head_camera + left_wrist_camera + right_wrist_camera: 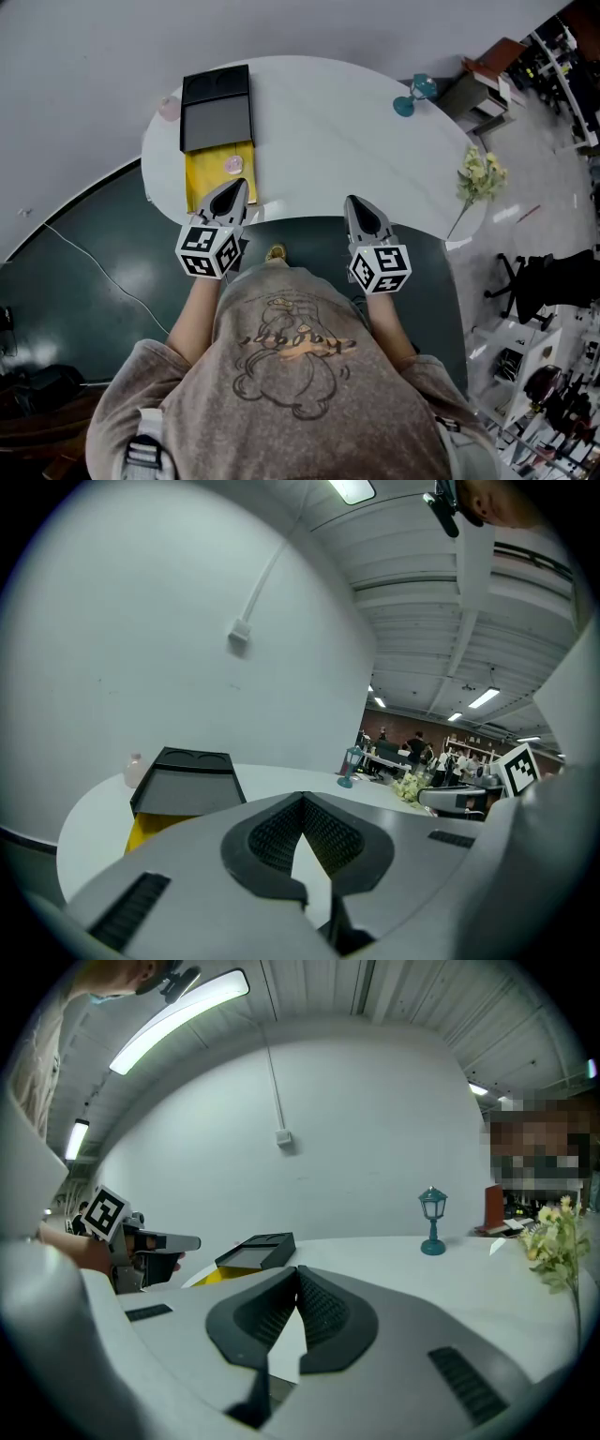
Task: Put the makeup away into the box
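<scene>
The makeup is a small pale-pink bottle [169, 108] on the white bench [319, 131], just left of the box's far end, and a pale round piece [232, 165] lying in the open yellow near half of the box [217, 127]. The box's far half is a black tray with two round recesses. A teal lamp [415, 94] stands well right of the box, and pale flowers [478, 176] lie further right still. The left gripper [232, 192] hangs over the box's near right corner, jaws together and empty. The right gripper [364, 216], right of the box, is likewise closed on nothing. The bottle stands upright. The box's long axis runs from the bench's near edge toward the wall.
</scene>
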The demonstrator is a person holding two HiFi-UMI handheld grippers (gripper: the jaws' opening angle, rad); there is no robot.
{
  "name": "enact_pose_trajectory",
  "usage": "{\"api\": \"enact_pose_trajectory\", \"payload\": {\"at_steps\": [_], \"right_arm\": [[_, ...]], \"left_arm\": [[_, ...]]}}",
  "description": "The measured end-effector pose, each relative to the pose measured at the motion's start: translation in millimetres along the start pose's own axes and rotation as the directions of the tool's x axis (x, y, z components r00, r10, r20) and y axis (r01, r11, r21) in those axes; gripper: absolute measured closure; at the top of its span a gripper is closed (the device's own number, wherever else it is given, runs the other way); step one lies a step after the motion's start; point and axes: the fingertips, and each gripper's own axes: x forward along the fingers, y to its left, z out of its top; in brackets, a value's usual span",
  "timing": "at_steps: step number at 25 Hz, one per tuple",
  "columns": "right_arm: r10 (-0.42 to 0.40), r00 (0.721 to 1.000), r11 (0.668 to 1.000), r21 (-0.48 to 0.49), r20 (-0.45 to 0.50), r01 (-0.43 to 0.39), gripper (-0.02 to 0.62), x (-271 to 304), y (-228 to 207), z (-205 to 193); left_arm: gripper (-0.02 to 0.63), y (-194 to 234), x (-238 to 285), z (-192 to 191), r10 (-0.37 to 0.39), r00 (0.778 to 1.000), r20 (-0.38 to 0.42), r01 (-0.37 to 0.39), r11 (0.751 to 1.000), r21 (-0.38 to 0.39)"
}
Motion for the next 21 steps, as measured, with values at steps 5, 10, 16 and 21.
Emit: {"api": "enact_pose_trajectory", "payload": {"at_steps": [5, 10, 16, 21], "right_arm": [[0.003, 1.000, 1.000, 0.004, -0.005, -0.003, 0.591, 0.6, -0.7, -1.7], [0.009, 1.000, 1.000, 0.006, -0.013, -0.009, 0.591, 1.3, -1.2, -3.4], [0.019, 1.000, 1.000, 0.004, -0.016, -0.019, 0.591, 3.5, -1.9, -2.9], [0.021, 1.000, 1.000, 0.007, -0.021, -0.021, 0.591, 6.3, -2.8, -5.0]], "left_arm": [[0.585, 0.8, 0.7, -1.8, 0.009, 1.000, -0.006, -0.009, 1.000, -0.004], [0.586, 1.7, -0.9, -1.4, 0.020, 1.000, -0.004, -0.020, 1.000, -0.009], [0.584, 2.4, 0.0, -2.4, 0.032, 0.999, -0.009, -0.033, 0.999, -0.015], [0.584, 3.3, 1.6, -5.3, 0.037, 0.999, -0.016, -0.038, 0.999, -0.024]]}}
